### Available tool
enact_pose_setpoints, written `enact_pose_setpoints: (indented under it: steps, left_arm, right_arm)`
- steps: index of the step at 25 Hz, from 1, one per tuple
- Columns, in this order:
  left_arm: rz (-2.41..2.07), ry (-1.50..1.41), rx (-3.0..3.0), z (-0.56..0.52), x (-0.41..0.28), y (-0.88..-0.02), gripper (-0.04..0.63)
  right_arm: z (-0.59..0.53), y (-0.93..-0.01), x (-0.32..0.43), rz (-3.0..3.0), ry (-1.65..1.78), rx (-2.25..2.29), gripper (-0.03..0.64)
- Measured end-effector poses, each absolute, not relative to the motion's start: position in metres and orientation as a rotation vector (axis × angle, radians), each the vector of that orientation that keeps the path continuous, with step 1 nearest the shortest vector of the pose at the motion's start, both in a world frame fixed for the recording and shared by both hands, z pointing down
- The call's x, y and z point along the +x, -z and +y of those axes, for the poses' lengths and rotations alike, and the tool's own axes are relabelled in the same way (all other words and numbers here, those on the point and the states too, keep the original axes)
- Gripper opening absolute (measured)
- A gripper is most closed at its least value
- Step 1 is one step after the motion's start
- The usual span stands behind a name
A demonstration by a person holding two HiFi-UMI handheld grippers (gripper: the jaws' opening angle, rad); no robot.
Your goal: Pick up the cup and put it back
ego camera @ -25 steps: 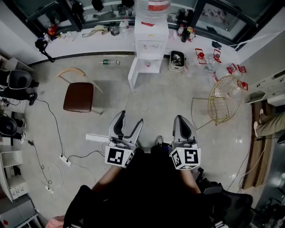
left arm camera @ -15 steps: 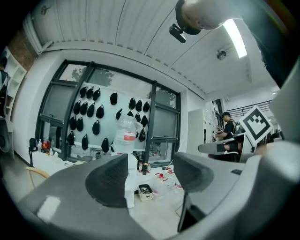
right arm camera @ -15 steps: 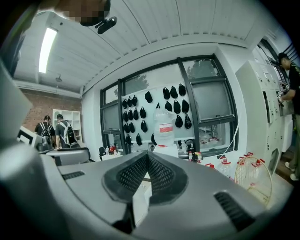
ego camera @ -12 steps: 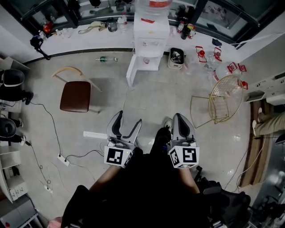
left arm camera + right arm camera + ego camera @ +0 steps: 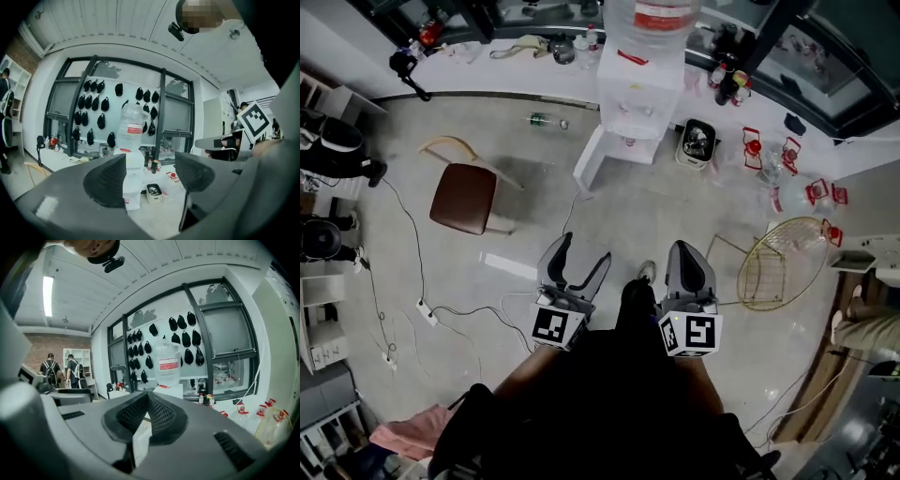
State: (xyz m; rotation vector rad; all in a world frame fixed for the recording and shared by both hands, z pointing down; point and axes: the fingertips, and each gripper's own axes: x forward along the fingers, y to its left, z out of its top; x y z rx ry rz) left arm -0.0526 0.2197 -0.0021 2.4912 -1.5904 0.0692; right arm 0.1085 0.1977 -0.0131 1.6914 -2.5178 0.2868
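1. We hold the left gripper (image 5: 584, 251) with its jaws wide. They have just been opening, and nothing is between them. The right gripper (image 5: 686, 248) is closed tight and empty.
2. We cannot pick out the cup. We judge it stands ahead, among the small things on the white ledge (image 5: 487, 80) by the water dispenser (image 5: 637, 75), well apart from both grippers.
3. The grippers sit side by side, so neither is nearer.
4. Below us are a pale floor (image 5: 609, 197), a brown chair (image 5: 464, 197) and loose cables.
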Motion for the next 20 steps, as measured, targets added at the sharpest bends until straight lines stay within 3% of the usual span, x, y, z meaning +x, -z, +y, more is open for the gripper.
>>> enact_pose_setpoints:
  steps: [11, 20]
  left_arm:
    - [-1.754, -0.1, 2.377, 0.1, 0.005, -0.034, 0.307]
    - [-1.764, -0.148, 2.299, 0.03, -0.011, -0.115, 0.307]
  right_arm:
    - [0.047, -0.025, 0.164, -2.578, -0.272, 1.493, -0.006]
    - [-0.034, -0.099, 0.149, -2.568, -0.331, 1.481, -0.006]
